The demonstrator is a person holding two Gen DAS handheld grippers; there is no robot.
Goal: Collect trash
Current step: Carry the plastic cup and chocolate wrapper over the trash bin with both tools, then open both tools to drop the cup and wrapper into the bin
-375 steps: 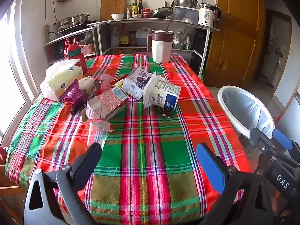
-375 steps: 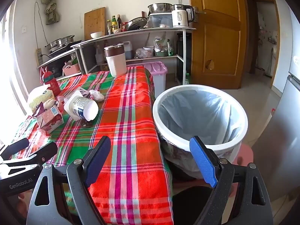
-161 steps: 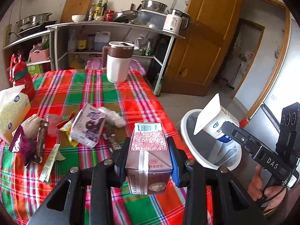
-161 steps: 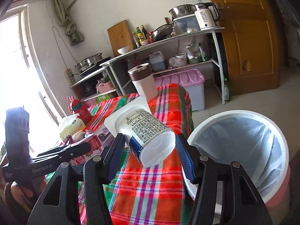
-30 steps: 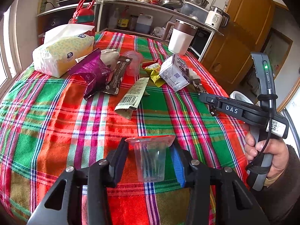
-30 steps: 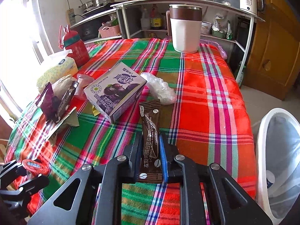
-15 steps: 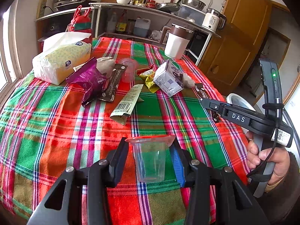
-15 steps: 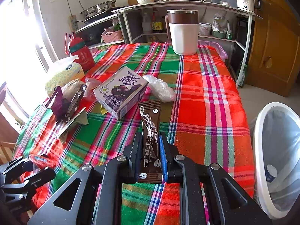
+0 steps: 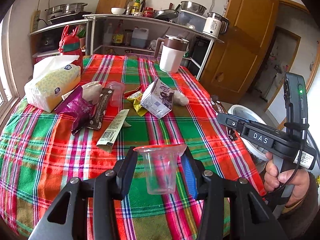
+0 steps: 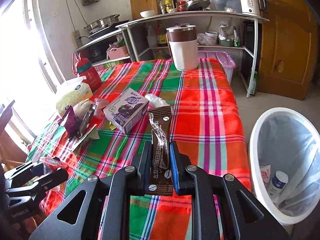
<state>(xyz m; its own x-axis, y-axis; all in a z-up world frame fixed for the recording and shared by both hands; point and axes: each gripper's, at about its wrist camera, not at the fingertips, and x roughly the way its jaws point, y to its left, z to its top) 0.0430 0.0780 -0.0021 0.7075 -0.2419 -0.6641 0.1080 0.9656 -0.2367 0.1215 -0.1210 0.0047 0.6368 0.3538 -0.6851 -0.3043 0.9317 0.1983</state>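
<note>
The left tongs (image 9: 160, 172) are closed onto a clear plastic cup (image 9: 161, 170) with a red rim, held upright at lower centre of the left view, above the near edge of the bench (image 9: 40, 160). The right tongs (image 10: 160, 166) are squeezed nearly flat on a brown coffee sachet (image 10: 160, 146), which stands upright between the pads at lower centre of the right view.

The bench, under a red, green and pink plaid cloth, fills the middle of both views. At lower right of the right view a white trash bin (image 10: 258, 132) with a clear liner stands on the floor just beside the bench, with a small white bottle (image 10: 277, 184) and a carton lying inside it.

A yellow tissue pack (image 9: 52, 84) sits at the left of the left view, in front of a red bottle (image 9: 70, 46). A white jug with a brown lid (image 9: 173, 56) stands at upper centre, at the far end of the bench.

The remaining trash lies together at centre left: a purple milk carton (image 10: 128, 110) on its side, a crumpled purple wrapper (image 9: 78, 106), a dark sachet (image 9: 102, 108), a pale flat wrapper with a barcode (image 9: 114, 128), a yellow wrapper (image 9: 137, 100), a second clear cup (image 9: 116, 94) and a crumpled clear bag (image 9: 181, 100) touching the carton.
</note>
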